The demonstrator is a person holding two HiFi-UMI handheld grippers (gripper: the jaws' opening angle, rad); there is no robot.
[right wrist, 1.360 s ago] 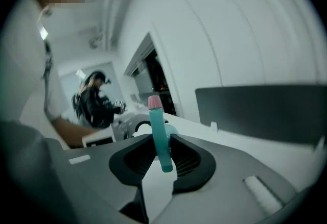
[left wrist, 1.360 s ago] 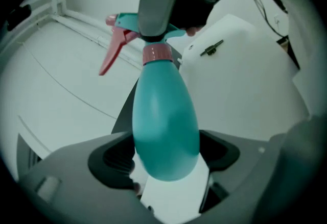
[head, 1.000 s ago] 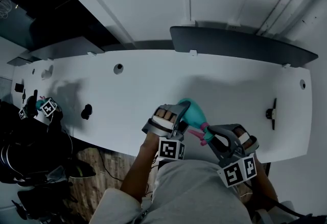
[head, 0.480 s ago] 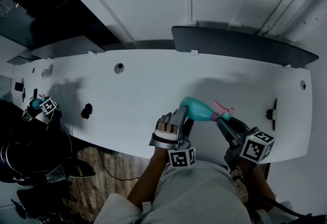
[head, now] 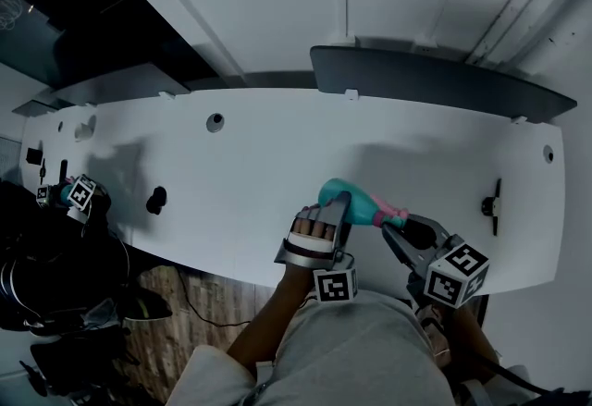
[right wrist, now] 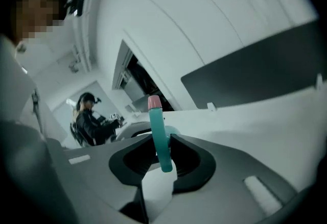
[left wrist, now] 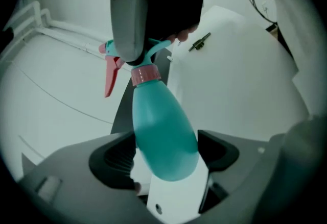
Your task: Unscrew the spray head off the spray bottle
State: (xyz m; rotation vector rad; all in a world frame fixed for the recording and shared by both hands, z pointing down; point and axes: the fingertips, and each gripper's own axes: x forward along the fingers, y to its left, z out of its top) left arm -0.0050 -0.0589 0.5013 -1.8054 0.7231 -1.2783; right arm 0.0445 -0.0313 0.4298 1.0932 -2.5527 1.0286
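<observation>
Since 1 second ago, swung the spray bottle [head: 351,200] from pointing back toward the lap to lying crosswise, neck to the right, and rolled the right gripper [head: 396,227] over, carrying its marker cube [head: 456,275] closer to the near edge of the table [head: 277,154]. Nudged the left gripper [head: 335,215] a little to the right along that edge.

Holds the bottle over the table's near edge, right of the middle. Clamps the rounded teal body with the left gripper, both jaws pressed tight against its sides close to the base. Pinches the spray head [head: 390,211] with the right gripper, jaws clenched on the narrow teal top ending in a pink tip [right wrist: 153,101]. Has the pink collar [left wrist: 145,74] seated on the neck, with the pink trigger [left wrist: 109,72] hanging off to the left in the left gripper view and a grey jaw of the right gripper covering the head from above.

Elsewhere: a dark panel [head: 435,80] along the far edge, a round hole [head: 215,123] near the far edge left of the middle, a black fitting [head: 490,205] close to the right edge, and another person [right wrist: 89,118] in dark clothing in the background of the right gripper view.
</observation>
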